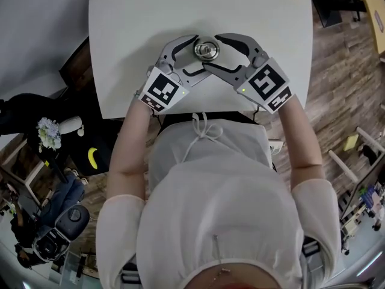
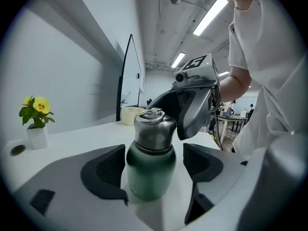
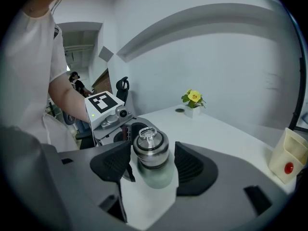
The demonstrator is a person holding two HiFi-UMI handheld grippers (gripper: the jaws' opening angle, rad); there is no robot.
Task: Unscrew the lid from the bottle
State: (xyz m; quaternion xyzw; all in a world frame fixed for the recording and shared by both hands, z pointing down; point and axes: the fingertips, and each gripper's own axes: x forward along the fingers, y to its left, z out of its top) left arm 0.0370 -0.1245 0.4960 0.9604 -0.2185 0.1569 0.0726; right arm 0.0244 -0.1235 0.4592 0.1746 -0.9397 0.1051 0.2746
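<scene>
A small green bottle (image 1: 206, 51) with a steel lid stands upright on the white table (image 1: 120, 53), close to its near edge. My left gripper (image 1: 197, 54) reaches in from the left and my right gripper (image 1: 215, 52) from the right. In the left gripper view the left gripper (image 2: 153, 166) is open, its pads either side of the green body (image 2: 150, 170) with a gap on each side. In the right gripper view the right gripper (image 3: 151, 163) straddles the steel lid (image 3: 150, 148); its pads stand close to the lid, and narrow gaps show.
A small pot with a yellow flower (image 3: 193, 102) sits further along the table. A cream container with a red button (image 3: 286, 160) stands at the far right corner. The person's body is right behind the table's near edge.
</scene>
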